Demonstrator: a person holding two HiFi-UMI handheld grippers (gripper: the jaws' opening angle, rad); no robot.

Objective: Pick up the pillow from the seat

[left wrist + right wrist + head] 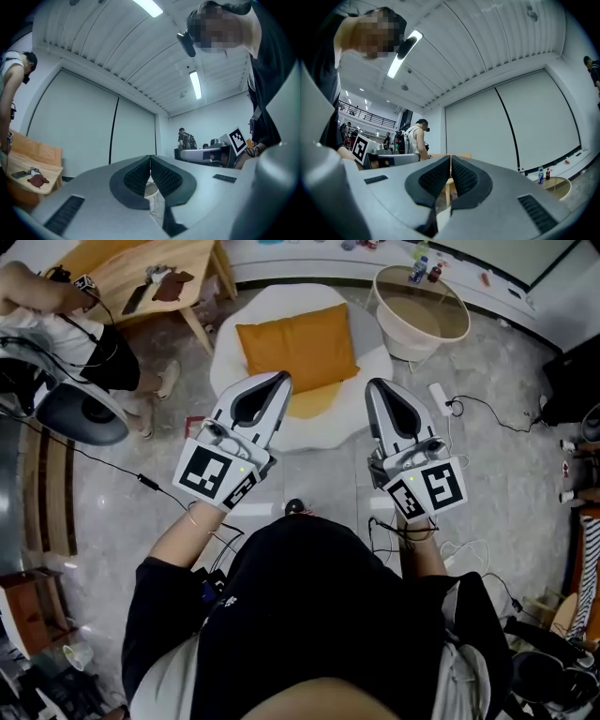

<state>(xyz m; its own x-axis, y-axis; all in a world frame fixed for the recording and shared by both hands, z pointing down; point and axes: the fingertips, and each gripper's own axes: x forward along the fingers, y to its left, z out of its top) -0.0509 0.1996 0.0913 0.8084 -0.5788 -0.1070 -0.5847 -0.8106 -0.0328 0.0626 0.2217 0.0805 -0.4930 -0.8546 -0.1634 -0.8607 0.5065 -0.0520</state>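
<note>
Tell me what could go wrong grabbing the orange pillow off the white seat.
The left claw and right claw are both shut; unless they open first they may only shove the pillow across the seat. The pillow looks soft and wide, so a pinch at one edge could slip. Also, cables trail over the floor beside the seat, a possible trip hazard.

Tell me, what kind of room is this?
Probably an indoor lab or workspace staged like a lounge: an orange pillow on a white seat, a power strip on the polished floor, and another person nearby.
</note>
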